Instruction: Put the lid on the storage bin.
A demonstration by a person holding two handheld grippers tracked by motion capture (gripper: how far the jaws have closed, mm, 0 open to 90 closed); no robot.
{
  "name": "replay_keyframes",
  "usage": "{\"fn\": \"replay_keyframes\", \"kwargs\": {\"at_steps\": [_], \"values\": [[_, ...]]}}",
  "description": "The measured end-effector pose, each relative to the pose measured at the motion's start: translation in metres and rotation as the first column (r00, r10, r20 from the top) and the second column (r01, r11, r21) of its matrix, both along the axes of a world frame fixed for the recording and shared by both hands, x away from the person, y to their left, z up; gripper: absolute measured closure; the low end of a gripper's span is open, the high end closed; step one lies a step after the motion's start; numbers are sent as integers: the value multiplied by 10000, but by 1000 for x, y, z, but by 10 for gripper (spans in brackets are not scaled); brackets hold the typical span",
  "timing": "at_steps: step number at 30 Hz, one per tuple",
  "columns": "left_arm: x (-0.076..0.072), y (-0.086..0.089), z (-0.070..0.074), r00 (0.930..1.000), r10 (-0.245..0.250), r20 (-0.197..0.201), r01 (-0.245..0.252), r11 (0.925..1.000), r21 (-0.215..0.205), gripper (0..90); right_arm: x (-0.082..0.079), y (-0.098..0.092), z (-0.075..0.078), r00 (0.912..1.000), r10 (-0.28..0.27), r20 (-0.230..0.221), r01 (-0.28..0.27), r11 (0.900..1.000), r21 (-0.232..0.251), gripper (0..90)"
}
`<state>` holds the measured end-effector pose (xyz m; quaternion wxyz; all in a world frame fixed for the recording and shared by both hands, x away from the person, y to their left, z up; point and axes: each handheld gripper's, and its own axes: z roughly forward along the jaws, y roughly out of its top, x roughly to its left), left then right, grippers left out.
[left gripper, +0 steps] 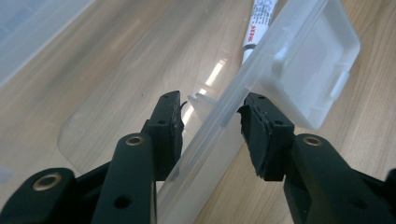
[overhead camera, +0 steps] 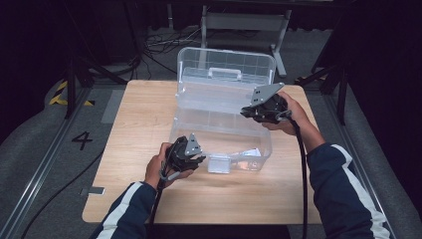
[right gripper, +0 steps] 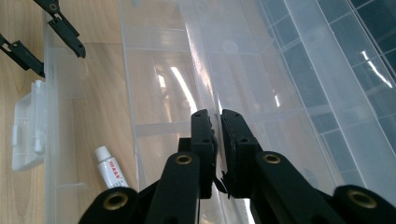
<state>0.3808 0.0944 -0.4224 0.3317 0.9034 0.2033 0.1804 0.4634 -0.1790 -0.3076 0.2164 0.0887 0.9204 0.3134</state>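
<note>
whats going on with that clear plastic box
A person works on an open clear plastic toolbox on a wooden table, a gripper in each hand. The right gripper is shut on a thin clear wall of the inner tray. The left gripper straddles the box's front wall beside the latch, not yet pressing. A small white tube lies inside the box.

Both forearms come in from below, sleeves dark with a white stripe. The left hand (overhead camera: 160, 167) holds the left gripper (left gripper: 212, 116) low and near the body, pointing forward and right; its jaws stand apart, neither pad pressing on anything. The right hand (overhead camera: 293, 117) reaches farther out, its right gripper (right gripper: 217, 122) pointing left; those jaws are pinched nearly together. A cable trails from each gripper back along the forearm.
</note>
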Motion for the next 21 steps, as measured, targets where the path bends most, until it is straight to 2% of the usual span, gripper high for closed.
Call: {"fn": "replay_keyframes", "kwargs": {"at_steps": [10,13,21], "values": [[-1,-2,-1,10000,-17,17,17,9998,-205,602,-8,-5,-6,9999,-88,70,83,9979,644,833],[-3,-5,-1,9999,-61,86,62,9999,-120,605,-11,-8,-10,9998,-150,101,138,9942,1069,826],[-3,-5,-1,9999,-39,108,41,9998,-194,605,-16,-14,-16,9996,-281,77,263,9838,1775,815]]}}
